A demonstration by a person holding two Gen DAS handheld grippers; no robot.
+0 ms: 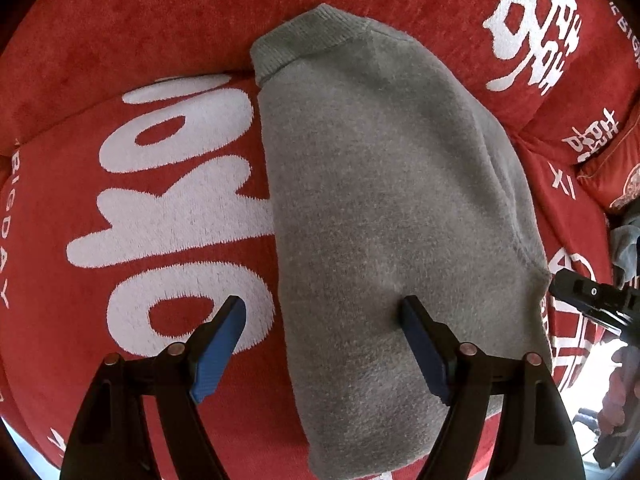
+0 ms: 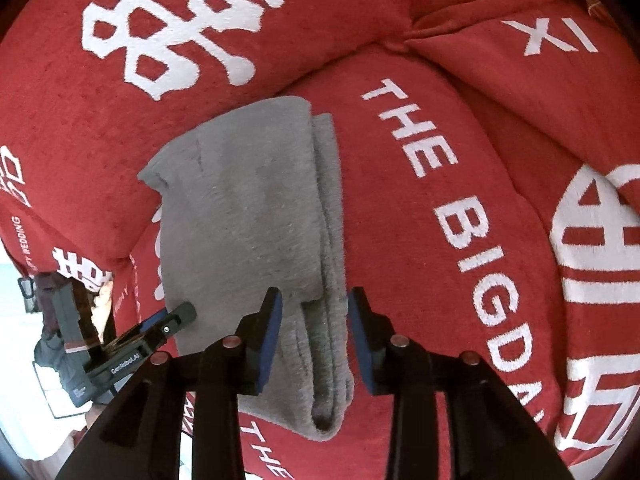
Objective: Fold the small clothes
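A small grey knit sweater [image 1: 380, 208] lies folded lengthwise on a red cushion [image 1: 120, 264], its ribbed collar at the far end. My left gripper [image 1: 324, 320] is open above the sweater's left edge, one finger over the cushion and one over the grey fabric. In the right wrist view the sweater [image 2: 248, 216] shows its stacked folded edge on the right side. My right gripper [image 2: 315, 312] is open and straddles that folded edge, not closed on it. The left gripper [image 2: 168, 320] shows at the sweater's far side.
The red cushion [image 2: 460, 184] carries large white lettering. Red back cushions [image 1: 552, 28] with white characters rise behind the sweater. The seat's front edge and a bright floor [image 2: 36, 360] lie at the left of the right wrist view.
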